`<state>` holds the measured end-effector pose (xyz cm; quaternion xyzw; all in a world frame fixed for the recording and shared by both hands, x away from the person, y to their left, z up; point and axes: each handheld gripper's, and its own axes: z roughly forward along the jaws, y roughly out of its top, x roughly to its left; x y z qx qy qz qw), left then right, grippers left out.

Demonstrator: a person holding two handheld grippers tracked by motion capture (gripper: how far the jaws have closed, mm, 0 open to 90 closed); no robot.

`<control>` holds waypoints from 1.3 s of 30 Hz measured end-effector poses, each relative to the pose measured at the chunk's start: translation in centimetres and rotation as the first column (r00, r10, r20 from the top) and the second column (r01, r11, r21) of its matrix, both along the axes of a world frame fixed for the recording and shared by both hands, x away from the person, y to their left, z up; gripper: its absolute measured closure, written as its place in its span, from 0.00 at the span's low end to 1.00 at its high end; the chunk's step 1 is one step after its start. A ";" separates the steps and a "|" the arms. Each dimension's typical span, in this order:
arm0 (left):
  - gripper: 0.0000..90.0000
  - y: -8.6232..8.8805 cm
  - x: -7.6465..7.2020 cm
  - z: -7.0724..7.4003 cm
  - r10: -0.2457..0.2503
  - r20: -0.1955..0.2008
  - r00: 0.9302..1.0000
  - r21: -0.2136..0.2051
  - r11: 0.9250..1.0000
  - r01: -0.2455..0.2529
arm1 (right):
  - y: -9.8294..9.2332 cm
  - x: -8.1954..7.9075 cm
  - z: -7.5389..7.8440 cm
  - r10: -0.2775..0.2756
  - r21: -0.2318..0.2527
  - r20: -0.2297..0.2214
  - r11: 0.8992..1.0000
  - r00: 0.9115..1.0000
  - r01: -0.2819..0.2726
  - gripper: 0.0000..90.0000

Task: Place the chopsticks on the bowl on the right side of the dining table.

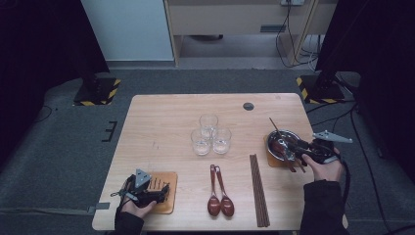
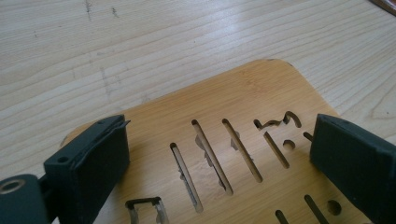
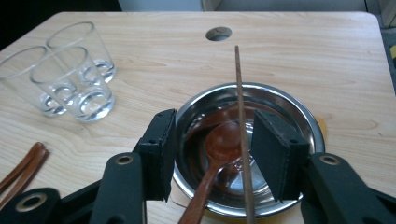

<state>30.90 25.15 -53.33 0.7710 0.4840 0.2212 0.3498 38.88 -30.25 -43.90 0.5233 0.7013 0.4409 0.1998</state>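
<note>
Steel bowl [image 3: 280, 100]: sitting on a wooden coaster near the right edge of the tabletop [image 1: 161, 117], taking in one place setting's cutlery.
Spoon in bowl [image 3: 223, 142]: lying with its brown head on the bowl's bottom and its handle leaning out over the near rim.
Chopstick [image 3: 241, 121]: leaning across the bowl, its tip sticking out past the far rim.
Right gripper [image 3: 212, 149]: hovering just over the bowl's near rim, jaws spread, spoon and chopstick between them with neither pad pressing; this is looking like a release.
Left gripper [image 2: 219, 158]: resting on the slotted wooden trivet [image 2: 243, 116] at the front left corner, jaws wide apart and pinching nothing, probably steadying it.
Waiting items: two spoons [image 1: 219, 198] and a bundle of chopsticks [image 1: 259, 191] are lying along the front edge, probably next to be picked up.
Glasses [image 1: 210, 134]: three are standing clustered mid-table, well apart from both grippers.
</note>
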 end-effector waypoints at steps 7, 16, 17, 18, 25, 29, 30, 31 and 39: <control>0.04 0.0 0.0 0.0 0.000 0.000 1.000 0.000 1.000 0.000 | 0.7 -0.8 0.8 0.020 0.006 0.028 1.000 0.999 -0.020 0.54; 0.04 0.0 0.0 0.0 0.000 0.000 1.000 0.000 1.000 0.000 | 1.5 -1.8 1.3 0.032 0.005 0.040 0.999 0.999 -0.032 0.54; 0.04 0.0 0.0 0.0 0.000 0.000 1.000 0.000 1.000 0.000 | 1.6 -1.9 1.3 0.032 0.006 0.043 0.999 0.999 -0.032 0.54; 0.04 0.0 0.0 0.0 0.000 0.000 1.000 0.000 1.000 0.000 | 1.7 -2.0 1.3 0.037 0.005 0.043 0.999 0.998 -0.038 0.54; 0.04 0.0 0.0 0.0 0.000 0.000 1.000 0.001 1.000 0.000 | 2.8 -2.4 1.4 0.062 -0.009 0.045 0.998 0.997 -0.061 0.54; 0.04 0.0 0.0 0.0 0.000 0.000 1.000 0.000 1.000 0.000 | 3.6 -2.6 1.5 0.073 -0.015 0.043 0.997 0.996 -0.072 0.54; 0.04 0.0 0.0 0.0 0.000 0.000 1.000 0.000 1.000 0.000 | 3.7 -2.7 1.5 0.074 -0.015 0.045 0.997 0.996 -0.074 0.54; 0.04 0.0 0.0 0.0 0.000 0.000 1.000 0.000 1.000 0.000 | 3.8 -2.7 1.6 0.080 -0.020 0.046 0.997 0.996 -0.079 0.55; 0.04 0.0 0.0 0.0 0.000 0.000 1.000 0.000 1.000 0.000 | 4.6 -3.1 1.5 0.095 -0.030 0.044 0.995 0.995 -0.094 0.55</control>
